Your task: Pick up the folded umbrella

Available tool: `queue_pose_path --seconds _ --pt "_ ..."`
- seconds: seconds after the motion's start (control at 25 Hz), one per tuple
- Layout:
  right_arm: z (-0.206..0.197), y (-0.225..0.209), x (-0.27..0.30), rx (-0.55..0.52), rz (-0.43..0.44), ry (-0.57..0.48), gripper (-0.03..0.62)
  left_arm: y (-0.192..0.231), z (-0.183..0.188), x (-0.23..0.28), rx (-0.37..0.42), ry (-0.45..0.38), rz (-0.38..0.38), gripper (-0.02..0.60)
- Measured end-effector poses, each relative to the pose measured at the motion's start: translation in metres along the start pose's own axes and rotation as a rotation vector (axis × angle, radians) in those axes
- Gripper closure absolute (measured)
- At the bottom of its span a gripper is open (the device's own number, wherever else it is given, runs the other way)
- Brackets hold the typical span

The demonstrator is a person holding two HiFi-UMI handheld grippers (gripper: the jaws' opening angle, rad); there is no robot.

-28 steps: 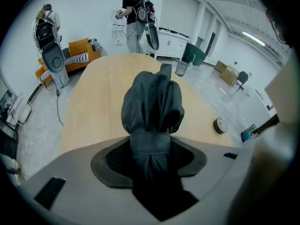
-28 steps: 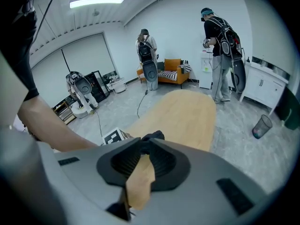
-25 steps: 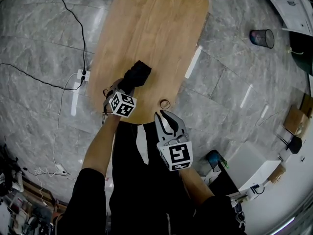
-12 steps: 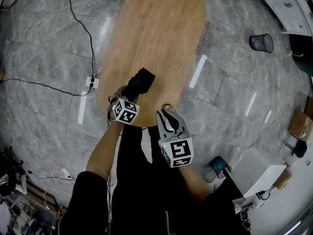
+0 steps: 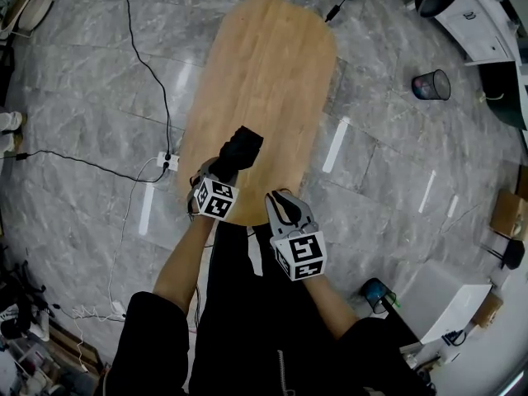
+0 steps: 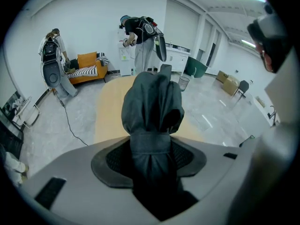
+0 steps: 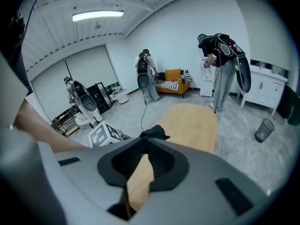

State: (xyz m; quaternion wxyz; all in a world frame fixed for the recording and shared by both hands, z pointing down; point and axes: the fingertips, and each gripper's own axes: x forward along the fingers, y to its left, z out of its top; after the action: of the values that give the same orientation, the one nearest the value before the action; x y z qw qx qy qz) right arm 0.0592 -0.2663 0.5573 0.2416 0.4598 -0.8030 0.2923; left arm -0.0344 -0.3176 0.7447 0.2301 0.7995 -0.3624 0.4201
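Folded umbrella [image 5: 240, 148] raised, left gripper [image 5: 216, 172] clamping it

Colour findings at your station.
Your folded umbrella [image 5: 239, 151] is plain black; the table [image 5: 272, 64] shows light wood grain; the floor [image 5: 82, 139] is grey veined marble tile; far off, an orange sofa [image 6: 86, 59] carries a black-and-white striped cushion [image 6: 85, 71].

Matt cloth, smooth wood, glossy stone

The folded umbrella [image 6: 152, 102] is dark, matt, creased cloth. The left gripper [image 6: 152, 156] has a smooth matt grey plastic shell and black ribbed pads [image 6: 115, 158]. The table [image 5: 272, 64] is pale, smooth wood; the floor [image 5: 74, 97] is glossy grey veined stone
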Motion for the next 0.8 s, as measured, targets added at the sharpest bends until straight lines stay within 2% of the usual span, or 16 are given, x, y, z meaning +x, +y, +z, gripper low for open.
queue_pose_path --seconds 0.48,0.64,0.8 --pt "0.047 -0.003 -0.023 0.02 -0.028 -0.074 0.554 0.007 0.068 -0.067 -0.019 -0.127 0.034 0.357" --pt "0.065 0.004 -0.029 0.043 -0.02 -0.122 0.556 0.007 0.08 -0.088 -0.007 -0.152 0.043 0.357" --pt "0.083 0.01 -0.04 0.073 -0.014 -0.148 0.557 0.006 0.093 -0.108 -0.029 -0.183 0.051 0.357"
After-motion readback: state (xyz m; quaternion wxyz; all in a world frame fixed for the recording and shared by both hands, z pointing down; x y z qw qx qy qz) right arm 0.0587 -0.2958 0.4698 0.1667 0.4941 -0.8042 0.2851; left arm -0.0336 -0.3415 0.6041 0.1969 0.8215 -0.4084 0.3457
